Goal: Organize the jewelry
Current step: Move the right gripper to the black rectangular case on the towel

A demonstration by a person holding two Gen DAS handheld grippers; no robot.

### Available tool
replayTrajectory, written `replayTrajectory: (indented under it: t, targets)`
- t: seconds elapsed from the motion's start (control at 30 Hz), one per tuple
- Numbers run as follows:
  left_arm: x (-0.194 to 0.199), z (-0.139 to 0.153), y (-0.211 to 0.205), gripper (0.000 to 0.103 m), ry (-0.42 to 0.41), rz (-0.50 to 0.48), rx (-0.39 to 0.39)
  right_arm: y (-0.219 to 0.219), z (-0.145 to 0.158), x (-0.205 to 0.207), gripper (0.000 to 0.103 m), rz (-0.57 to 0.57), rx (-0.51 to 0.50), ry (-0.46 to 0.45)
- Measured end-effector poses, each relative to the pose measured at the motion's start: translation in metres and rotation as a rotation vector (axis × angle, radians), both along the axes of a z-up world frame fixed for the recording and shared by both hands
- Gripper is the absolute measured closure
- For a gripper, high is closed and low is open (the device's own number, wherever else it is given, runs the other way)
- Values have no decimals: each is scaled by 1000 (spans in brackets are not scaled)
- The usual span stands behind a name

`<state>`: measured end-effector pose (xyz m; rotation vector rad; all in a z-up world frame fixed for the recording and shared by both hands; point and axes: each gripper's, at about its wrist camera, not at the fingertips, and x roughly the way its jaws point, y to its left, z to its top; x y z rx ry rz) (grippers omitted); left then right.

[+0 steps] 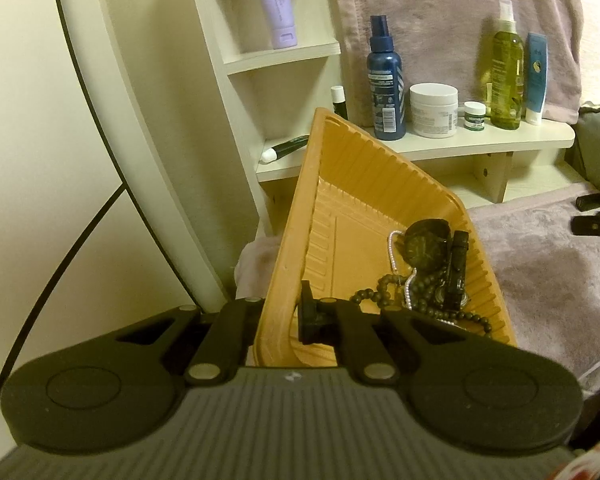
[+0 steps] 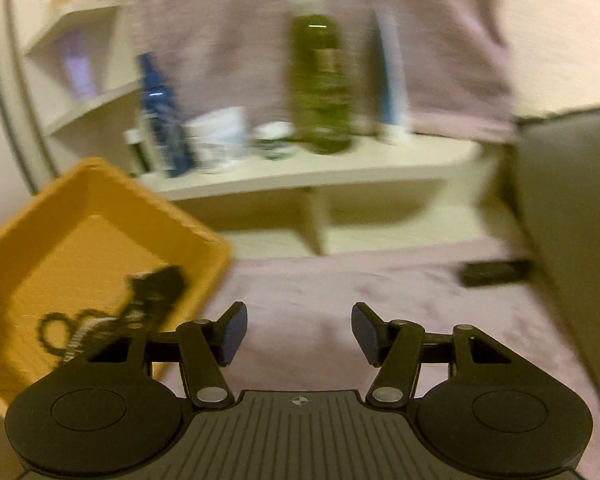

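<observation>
My left gripper (image 1: 278,316) is shut on the near left wall of an orange ribbed tray (image 1: 340,200), held tilted up off the cloth. Inside the tray lie a black watch (image 1: 424,246), a dark bead strand (image 1: 388,292) and a white pearl strand (image 1: 396,256), piled at its lower right. The tray also shows blurred in the right wrist view (image 2: 80,232), with the jewelry (image 2: 140,300) in it. My right gripper (image 2: 298,332) is open and empty over the pink cloth, to the right of the tray.
A white shelf (image 1: 440,144) behind the tray holds a blue spray bottle (image 1: 386,80), a white jar (image 1: 434,110), a small jar (image 1: 475,114), a green bottle (image 1: 506,72) and a tube (image 1: 537,76). A small dark object (image 2: 492,272) lies on the pink cloth (image 1: 540,264). A grey cushion (image 2: 572,220) is at the right.
</observation>
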<state>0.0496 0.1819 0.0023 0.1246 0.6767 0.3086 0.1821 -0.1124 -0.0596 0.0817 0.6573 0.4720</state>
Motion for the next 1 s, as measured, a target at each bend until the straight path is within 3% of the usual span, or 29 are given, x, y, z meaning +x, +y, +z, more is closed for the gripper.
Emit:
replayTrajectory:
  t: [0.4,0.57,0.67,1.0]
  targets:
    - [0,1,-2,98,4,-1,10,-69,-12,11,44,-179,-62,13]
    - [0,2,-2,98,5,-1,13,-74,-13,22,40,-194,-80,3]
    - [0,2,-2,98,7,-1,16,-74,-15,30,28,-186,-93,-11]
    - [1,2,-2,98,14,-1,20,-72,-24,63,20,-167,-143,-15]
